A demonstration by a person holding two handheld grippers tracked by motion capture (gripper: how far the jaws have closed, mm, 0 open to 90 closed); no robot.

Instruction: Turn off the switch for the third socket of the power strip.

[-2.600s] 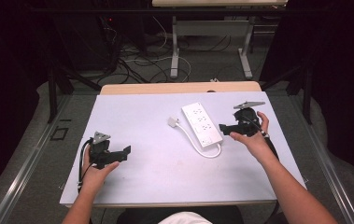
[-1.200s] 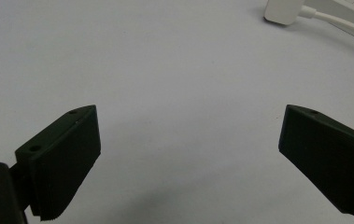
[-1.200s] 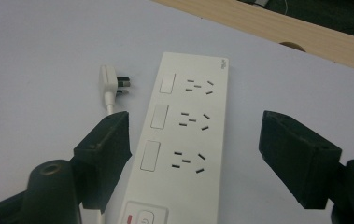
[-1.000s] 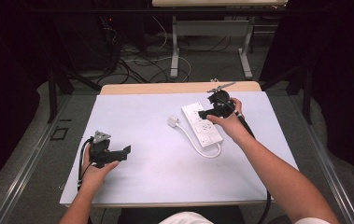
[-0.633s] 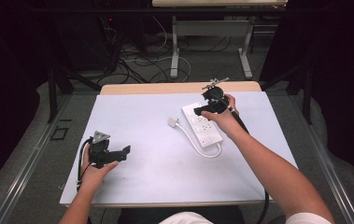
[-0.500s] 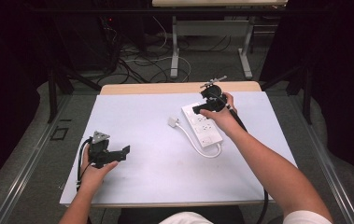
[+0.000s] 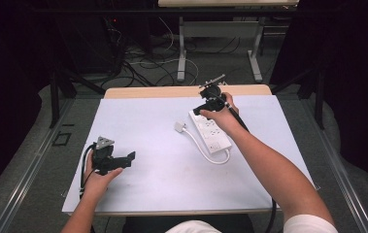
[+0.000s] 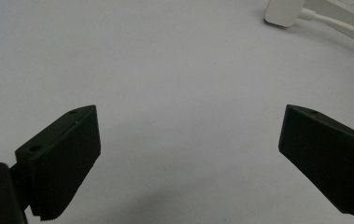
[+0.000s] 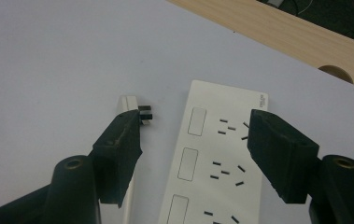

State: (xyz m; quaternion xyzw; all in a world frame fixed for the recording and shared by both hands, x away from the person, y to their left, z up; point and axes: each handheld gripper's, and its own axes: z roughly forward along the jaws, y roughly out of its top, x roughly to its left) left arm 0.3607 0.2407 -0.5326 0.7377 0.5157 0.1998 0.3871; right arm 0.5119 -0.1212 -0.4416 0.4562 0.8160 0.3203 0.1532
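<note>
A white power strip (image 7: 211, 132) lies at the middle right of the white table top (image 7: 162, 170), its cable looping round to a white plug (image 7: 179, 127) just left of it. My right gripper (image 7: 203, 107) hovers open over the strip's far end. In the right gripper view the jaws straddle the strip (image 9: 221, 158) with nothing held, and the plug (image 9: 135, 106) lies by the left jaw. My left gripper (image 7: 131, 158) rests open near the table's front left. Its own view shows the plug (image 8: 284, 11) and cable (image 8: 338, 25) far off at the top right.
A strip of bare wooden table (image 7: 186, 91) runs along the far edge, with a round hole (image 9: 336, 72) in it. Beyond it the floor holds cables and desk legs (image 7: 181, 48). White surface stretches between the two grippers.
My right gripper has travelled from the right of the power strip to above its far end, turning to point down over it. The left gripper has stayed put.
</note>
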